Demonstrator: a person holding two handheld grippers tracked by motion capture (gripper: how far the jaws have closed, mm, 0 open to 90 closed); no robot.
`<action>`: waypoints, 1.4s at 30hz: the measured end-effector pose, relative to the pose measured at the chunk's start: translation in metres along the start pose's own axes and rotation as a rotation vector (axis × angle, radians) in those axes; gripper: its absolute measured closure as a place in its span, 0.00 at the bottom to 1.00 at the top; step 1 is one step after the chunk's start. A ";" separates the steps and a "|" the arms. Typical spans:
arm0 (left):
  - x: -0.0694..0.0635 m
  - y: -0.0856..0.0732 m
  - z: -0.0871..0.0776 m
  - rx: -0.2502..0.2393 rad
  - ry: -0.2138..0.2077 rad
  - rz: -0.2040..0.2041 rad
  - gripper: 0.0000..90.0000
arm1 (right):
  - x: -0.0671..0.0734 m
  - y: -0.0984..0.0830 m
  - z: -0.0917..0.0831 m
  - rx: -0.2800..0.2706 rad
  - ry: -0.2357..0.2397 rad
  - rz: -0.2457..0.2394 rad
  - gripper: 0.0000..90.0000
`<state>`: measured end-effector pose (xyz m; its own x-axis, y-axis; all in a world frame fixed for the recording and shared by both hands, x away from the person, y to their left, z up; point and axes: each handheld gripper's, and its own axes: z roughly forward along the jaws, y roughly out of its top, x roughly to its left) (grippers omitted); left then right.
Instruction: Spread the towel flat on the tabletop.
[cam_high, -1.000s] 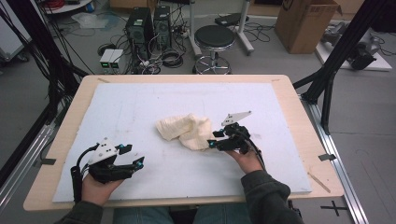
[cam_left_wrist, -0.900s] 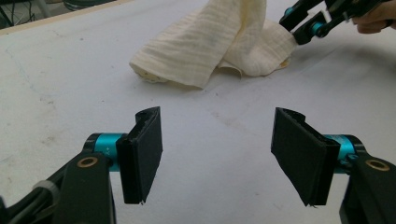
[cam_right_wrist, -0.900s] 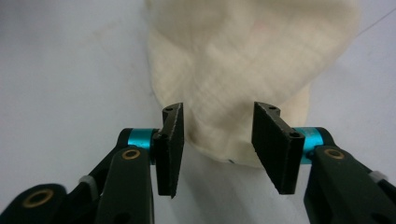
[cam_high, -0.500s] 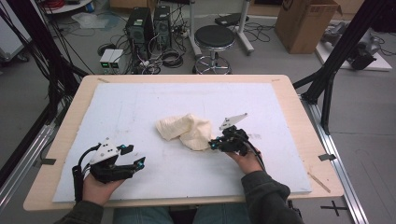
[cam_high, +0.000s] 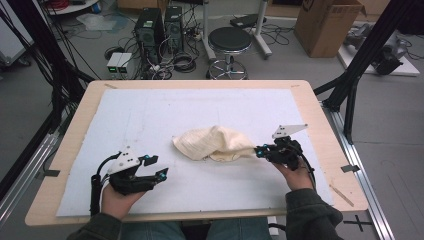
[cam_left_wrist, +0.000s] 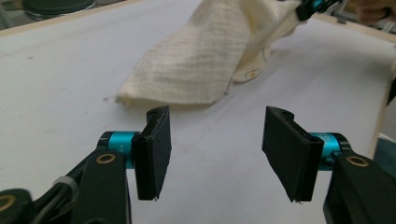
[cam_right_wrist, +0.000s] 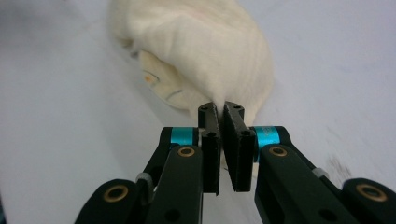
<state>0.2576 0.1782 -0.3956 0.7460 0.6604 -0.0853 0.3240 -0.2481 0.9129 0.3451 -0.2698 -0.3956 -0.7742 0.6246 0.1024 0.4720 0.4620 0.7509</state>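
Note:
A crumpled cream cloth lies on the white mat in the middle of the table. My right gripper is shut on the cloth's right edge, and in the right gripper view the fabric is pinched between its pads and drawn taut. My left gripper rests at the near left, apart from the cloth. Its jaws have just been closing but stand open with nothing between them. The cloth lies ahead of them, with the right gripper at its far corner.
The mat covers most of a wooden table. Beyond the far edge, on the floor, stand a stool, computer cases with cables and a cardboard box. Black frame posts flank the table.
My right gripper shut on the cloth's edge and pulled it to the right, stretching the cloth out. The left gripper shifted a little to the right and its jaws narrowed.

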 end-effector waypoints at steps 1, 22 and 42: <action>-0.003 0.002 0.005 0.000 -0.013 0.005 0.49 | -0.004 -0.006 0.001 0.002 0.000 0.012 0.95; -0.024 0.014 0.123 0.234 -0.052 0.028 0.49 | -0.002 -0.014 0.010 -0.040 0.058 -0.004 0.94; 0.009 0.059 0.065 0.116 0.017 0.109 0.96 | 0.024 0.010 -0.008 -0.124 0.079 -0.121 0.94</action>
<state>0.3212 0.1240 -0.3688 0.7707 0.6369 0.0201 0.3069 -0.3986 0.8643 0.3275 -0.2557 -0.3802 -0.8551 0.5157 0.0531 0.3213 0.4468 0.8350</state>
